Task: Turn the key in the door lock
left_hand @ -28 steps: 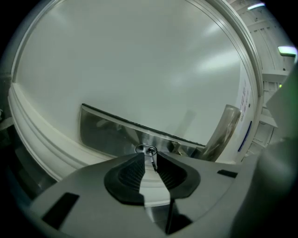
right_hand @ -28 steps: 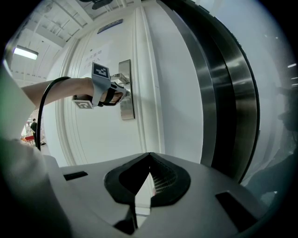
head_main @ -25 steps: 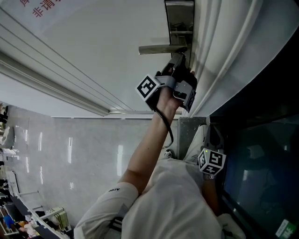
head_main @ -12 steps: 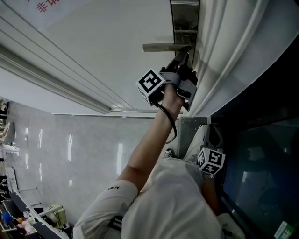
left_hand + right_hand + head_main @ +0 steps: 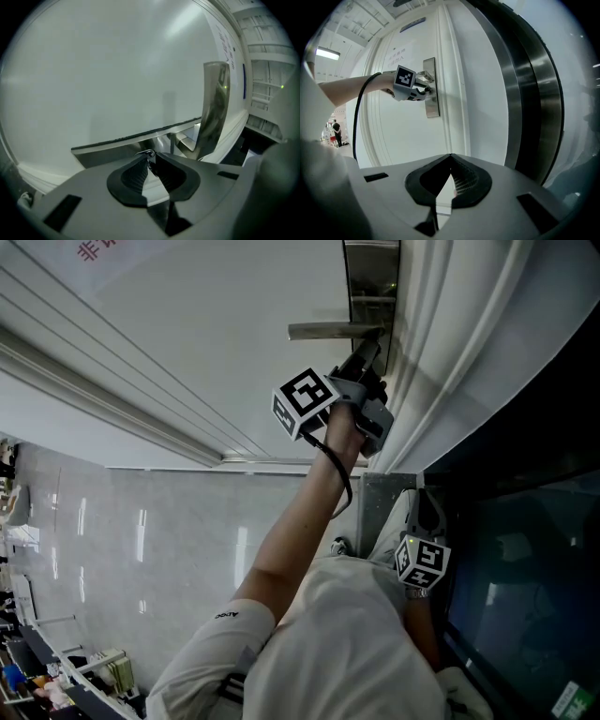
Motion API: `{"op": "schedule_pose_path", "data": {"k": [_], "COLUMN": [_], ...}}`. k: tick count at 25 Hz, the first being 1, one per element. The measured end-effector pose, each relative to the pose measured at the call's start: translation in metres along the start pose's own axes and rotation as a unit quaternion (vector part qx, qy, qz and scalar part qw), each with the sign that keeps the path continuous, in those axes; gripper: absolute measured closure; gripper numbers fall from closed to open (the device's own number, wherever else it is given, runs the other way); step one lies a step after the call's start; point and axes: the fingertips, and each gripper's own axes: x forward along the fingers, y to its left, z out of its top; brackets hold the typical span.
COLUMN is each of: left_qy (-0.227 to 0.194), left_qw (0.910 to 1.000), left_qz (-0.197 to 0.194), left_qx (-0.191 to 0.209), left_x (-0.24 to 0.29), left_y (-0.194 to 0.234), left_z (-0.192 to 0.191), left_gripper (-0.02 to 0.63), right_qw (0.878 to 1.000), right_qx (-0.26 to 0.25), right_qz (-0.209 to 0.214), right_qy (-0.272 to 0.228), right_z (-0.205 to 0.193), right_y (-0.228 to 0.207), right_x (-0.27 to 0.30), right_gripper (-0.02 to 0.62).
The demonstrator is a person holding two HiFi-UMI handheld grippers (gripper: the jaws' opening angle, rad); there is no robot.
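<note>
Facing a white panelled door (image 5: 187, 324) above glossy pale floor tiles (image 5: 141, 540). Pinching a small silver key (image 5: 146, 152) in the left gripper (image 5: 150, 161), jaws just eased slightly wider, at the brushed-steel lock plate (image 5: 214, 108) beside its straight lever handle (image 5: 328, 331). Only a thin loop showing, long axis unclear. Hanging well apart from that plate with the right gripper (image 5: 450, 161) pressed together, empty.

Right tongs (image 5: 450, 157) closed, empty; left tongs (image 5: 424, 90) at the lock plate (image 5: 432, 106).
</note>
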Motion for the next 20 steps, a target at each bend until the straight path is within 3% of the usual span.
{"op": "schedule_pose_path", "data": {"k": [9, 20], "left_qy": [0.023, 0.027], "left_qw": [0.9984, 0.9989], "left_qz": [0.009, -0.008], "left_qx": [0.052, 0.037], "left_x": [0.0004, 0.0010], "left_y": [-0.0027, -0.0042], "left_z": [-0.0006, -0.0004], "left_gripper": [0.546, 0.543], "right_qw": [1.000, 1.000], "right_qx": [0.002, 0.000], "right_qz": [-0.003, -0.002], "right_qy": [-0.001, 0.001], "right_z": [-0.0020, -0.0027], "right_y": [-0.0005, -0.0003], "right_x": [-0.0029, -0.0023], "right_gripper": [0.594, 0.594]}}
